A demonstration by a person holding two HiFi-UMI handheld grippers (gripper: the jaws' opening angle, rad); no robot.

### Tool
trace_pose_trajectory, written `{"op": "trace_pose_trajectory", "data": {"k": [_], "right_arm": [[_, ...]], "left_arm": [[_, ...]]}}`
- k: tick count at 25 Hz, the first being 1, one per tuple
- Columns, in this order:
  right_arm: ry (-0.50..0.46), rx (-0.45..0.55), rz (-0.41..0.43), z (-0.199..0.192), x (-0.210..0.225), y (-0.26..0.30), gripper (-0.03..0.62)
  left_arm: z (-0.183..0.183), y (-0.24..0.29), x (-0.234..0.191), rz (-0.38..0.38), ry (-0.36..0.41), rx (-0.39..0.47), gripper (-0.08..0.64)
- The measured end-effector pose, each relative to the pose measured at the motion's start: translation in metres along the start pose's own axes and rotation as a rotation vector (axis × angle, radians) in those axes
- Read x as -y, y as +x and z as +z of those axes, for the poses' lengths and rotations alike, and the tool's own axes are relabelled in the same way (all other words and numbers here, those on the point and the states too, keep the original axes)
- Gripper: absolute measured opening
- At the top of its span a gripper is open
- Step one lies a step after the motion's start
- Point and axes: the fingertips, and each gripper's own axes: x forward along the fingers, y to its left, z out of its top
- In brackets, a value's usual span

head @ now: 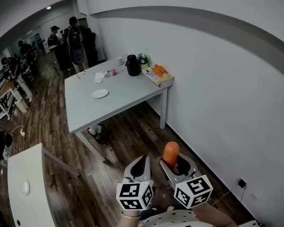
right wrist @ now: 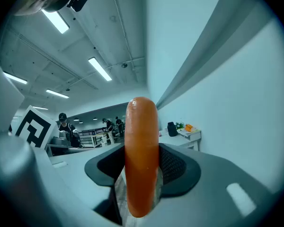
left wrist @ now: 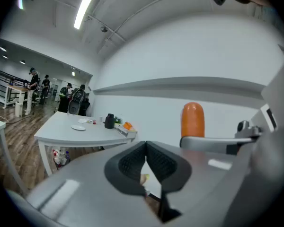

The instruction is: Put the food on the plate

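An orange sausage [right wrist: 142, 155] stands upright between the jaws of my right gripper [right wrist: 143, 167], which is shut on it; in the head view the sausage [head: 171, 153] sticks up from that gripper [head: 174, 163] low in the frame. My left gripper [head: 141, 165] is beside it, jaws together and empty, as the left gripper view shows [left wrist: 146, 159]. A small white plate [head: 100, 93] lies on the grey table [head: 128, 91] well ahead of both grippers. From the left gripper view the sausage [left wrist: 192, 120] shows at the right.
On the table's far end stand a black jug [head: 132, 65], a small plant [head: 143, 58], a tray of orange food [head: 158, 74] and crumpled paper [head: 99, 76]. Several people [head: 71, 39] stand beyond it. A white wall runs along the right; another table [head: 26, 183] is at lower left.
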Motion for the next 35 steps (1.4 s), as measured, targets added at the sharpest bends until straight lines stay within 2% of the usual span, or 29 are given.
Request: {"op": "trace_pose_trajectory", "data": {"k": [6,15,20,29,35], "right_arm": [[-0.003,-0.013,0.065,-0.009,-0.038,0.036,0.216],[-0.023,-0.059,0.236,-0.025,-0.116,0.095,0.215],[-0.034,-0.088,0.315,-0.034,-0.144,0.123,0.215],[-0.063,-0.125,0.356,-0.041,-0.140,0.182,0.215],[-0.059,-0.151,0.372,-0.037,-0.115,0.260,0.215]], "left_arm": [[0.003,-0.017,-0.054,0.076,-0.016,0.009,0.008],[0.005,-0.063,-0.151,0.272,-0.054,0.028,0.008],[0.004,-0.077,-0.193,0.366,-0.087,0.040,0.008],[0.004,-0.057,-0.243,0.459,-0.116,0.059,0.008],[0.017,0.002,-0.294,0.485,-0.133,0.063,0.008]]}}
